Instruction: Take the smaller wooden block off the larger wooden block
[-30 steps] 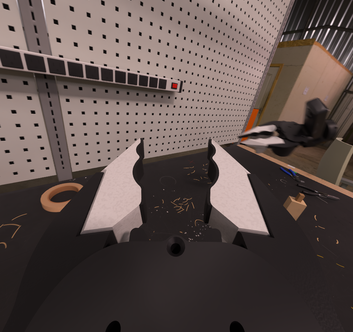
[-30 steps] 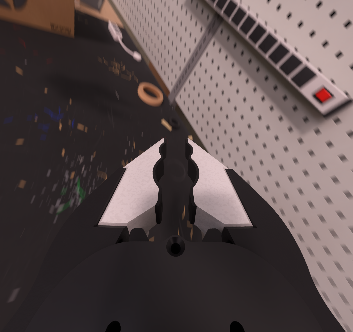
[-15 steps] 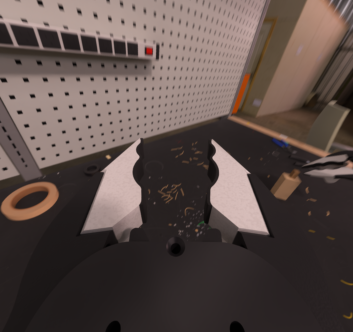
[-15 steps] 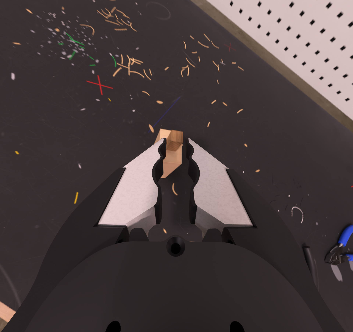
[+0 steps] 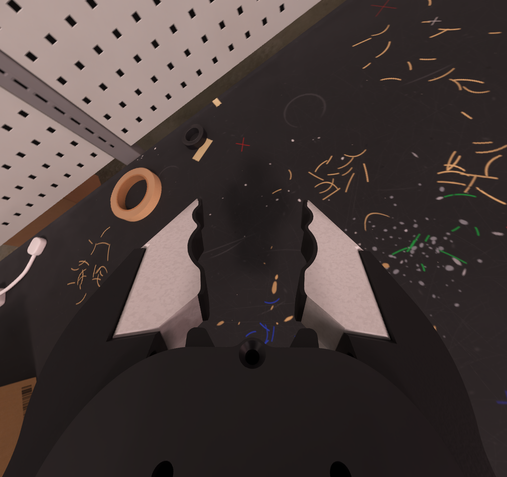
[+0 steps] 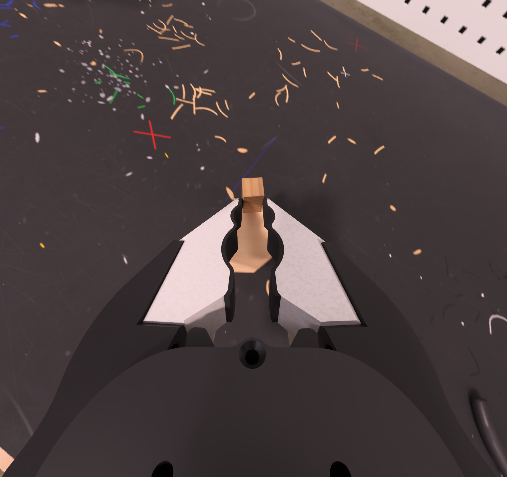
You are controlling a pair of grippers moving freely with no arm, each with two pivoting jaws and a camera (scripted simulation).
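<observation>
In the right wrist view, the smaller wooden block (image 6: 252,189) stands on the larger wooden block (image 6: 251,247), which shows pale between my fingers on the black bench (image 6: 109,216). My right gripper (image 6: 252,203) reaches down over them, and its fingertips (image 6: 238,206) press the small block's sides, shut on it. My left gripper (image 5: 251,203) is open and empty above bare bench. Neither block shows in the left wrist view.
A wooden ring (image 5: 135,194), a small black ring (image 5: 194,135) and a white cable plug (image 5: 37,246) lie near the pegboard wall (image 5: 109,38). A cardboard box (image 5: 13,409) is at the lower left. Shavings litter the bench. A black cable (image 6: 482,422) lies at the lower right.
My right gripper came down over the blocks and narrowed onto the small block. My left view swung down and left, so the blocks and the other gripper left it.
</observation>
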